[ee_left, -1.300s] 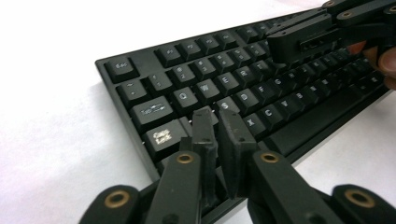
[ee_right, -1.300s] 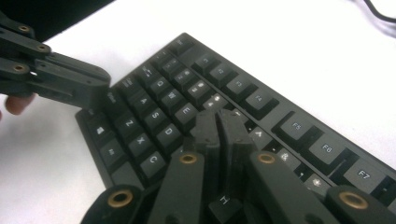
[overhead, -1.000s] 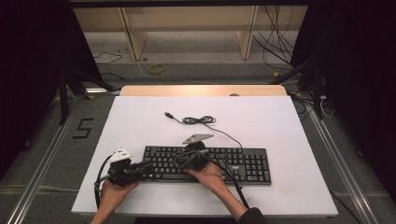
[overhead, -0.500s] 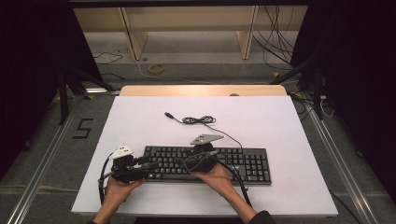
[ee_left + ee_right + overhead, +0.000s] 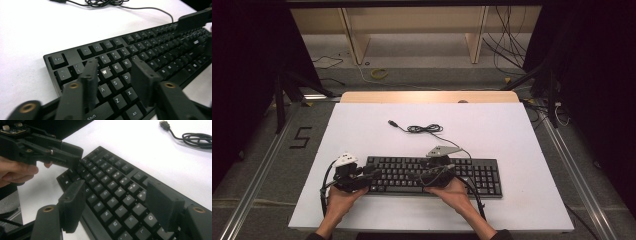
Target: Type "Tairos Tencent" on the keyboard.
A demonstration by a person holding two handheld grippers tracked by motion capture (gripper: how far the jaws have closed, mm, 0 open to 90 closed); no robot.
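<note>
Keyboard [image 5: 432,175]: black, lying flat near the front edge of the white surface [image 5: 512,135]
Left tool [image 5: 113,82]: released, jaws apart over the keyboard's left end
Right tool [image 5: 120,206]: released, above the middle keys
Cable [image 5: 422,129]: coiled behind the keyboard

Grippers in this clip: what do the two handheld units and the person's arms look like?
Both are black. The left claw and right claw have flat rectangular pads on arms with brass-coloured rivets. In the high view the left unit carries a white top piece, the right a grey three-cornered plate; a black cable trails from each. Forearms are bare, dark sleeve edges at the bottom.
</note>
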